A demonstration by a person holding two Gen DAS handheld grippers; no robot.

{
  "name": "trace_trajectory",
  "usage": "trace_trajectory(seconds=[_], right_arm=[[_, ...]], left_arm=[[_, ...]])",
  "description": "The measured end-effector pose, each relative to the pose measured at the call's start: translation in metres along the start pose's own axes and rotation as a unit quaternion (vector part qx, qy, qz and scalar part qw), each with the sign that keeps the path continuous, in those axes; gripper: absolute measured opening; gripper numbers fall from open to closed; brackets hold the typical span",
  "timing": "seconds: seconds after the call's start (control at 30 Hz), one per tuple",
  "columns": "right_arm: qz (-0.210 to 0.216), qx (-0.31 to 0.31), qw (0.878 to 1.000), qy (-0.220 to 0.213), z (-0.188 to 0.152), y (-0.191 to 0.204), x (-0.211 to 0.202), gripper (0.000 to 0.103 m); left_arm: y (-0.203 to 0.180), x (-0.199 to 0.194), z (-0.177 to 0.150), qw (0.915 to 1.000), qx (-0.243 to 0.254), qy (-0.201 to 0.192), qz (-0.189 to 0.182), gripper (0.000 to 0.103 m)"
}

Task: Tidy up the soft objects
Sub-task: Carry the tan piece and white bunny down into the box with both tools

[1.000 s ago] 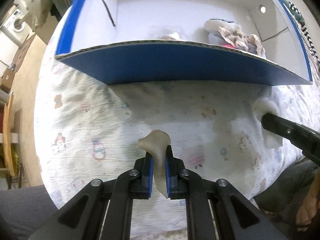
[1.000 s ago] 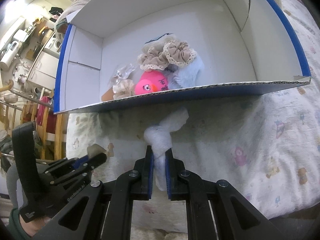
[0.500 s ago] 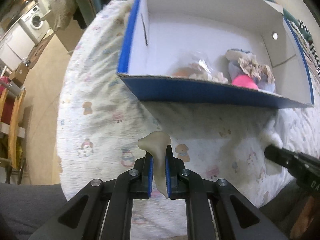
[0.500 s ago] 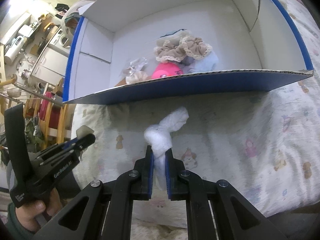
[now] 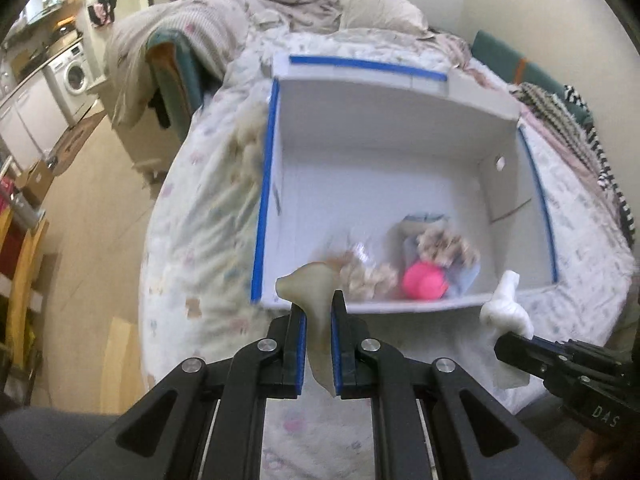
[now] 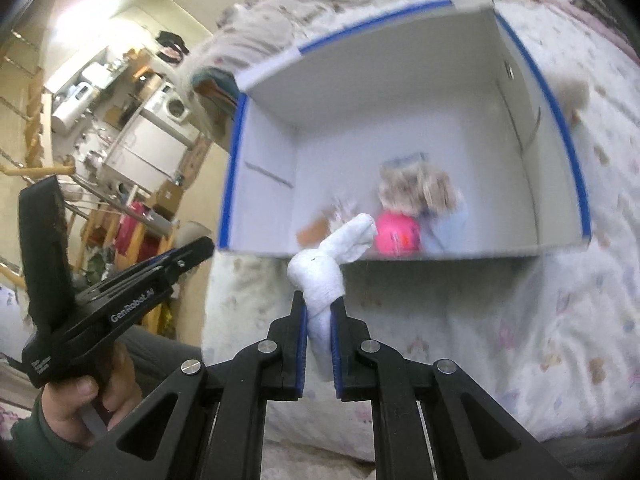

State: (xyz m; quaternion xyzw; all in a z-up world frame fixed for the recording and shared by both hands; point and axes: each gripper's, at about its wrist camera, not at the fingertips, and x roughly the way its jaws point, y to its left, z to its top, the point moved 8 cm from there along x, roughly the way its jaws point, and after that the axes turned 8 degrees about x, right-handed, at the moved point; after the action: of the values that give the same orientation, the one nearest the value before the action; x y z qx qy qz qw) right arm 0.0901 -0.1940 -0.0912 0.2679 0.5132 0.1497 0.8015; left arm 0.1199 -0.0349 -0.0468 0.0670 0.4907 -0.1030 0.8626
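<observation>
You've got two soft things in the air right now, one per gripper. Your left gripper (image 5: pixel 319 312) is clamped on a beige floppy piece (image 5: pixel 310 286), and your right gripper (image 6: pixel 319 312) is pinching a white cloth bundle (image 6: pixel 328 256). Both sit just at the near edge of the one white box (image 5: pixel 384 148) with blue trim on the printed bedsheet (image 5: pixel 200 216). Inside there's a single pink ball (image 5: pixel 425 281) and a blurry heap of frilly scrunchies (image 5: pixel 444 242); can't count those.
</observation>
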Motion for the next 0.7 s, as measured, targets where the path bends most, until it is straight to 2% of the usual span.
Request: trace_trajectory(seconds=[0.2,0.37,0.57,0.7], right_arm=[[0.004,-0.011,0.999,-0.037,0.043,0.008,-0.016,0.012],[-0.001,-0.005,0.999,-0.05,0.072,0.002,-0.014,0.012],[-0.012,0.006,0.998,-0.055,0.097,-0.014,0.008,0.012],[-0.024,0.02,0.999,-0.044,0.098,-0.033,0.029,0.012]], left_arm=[[-0.013,0.006,0.041,0.9998,0.016,-0.014,-0.001,0.01],[-0.017,0.028,0.059,0.9997,0.022,-0.011,-0.003,0.01],[-0.027,0.062,0.072,0.9996,0.026,0.007,-0.004,0.01],[-0.03,0.087,0.071,0.9995,0.031,0.011,0.002,0.01]])
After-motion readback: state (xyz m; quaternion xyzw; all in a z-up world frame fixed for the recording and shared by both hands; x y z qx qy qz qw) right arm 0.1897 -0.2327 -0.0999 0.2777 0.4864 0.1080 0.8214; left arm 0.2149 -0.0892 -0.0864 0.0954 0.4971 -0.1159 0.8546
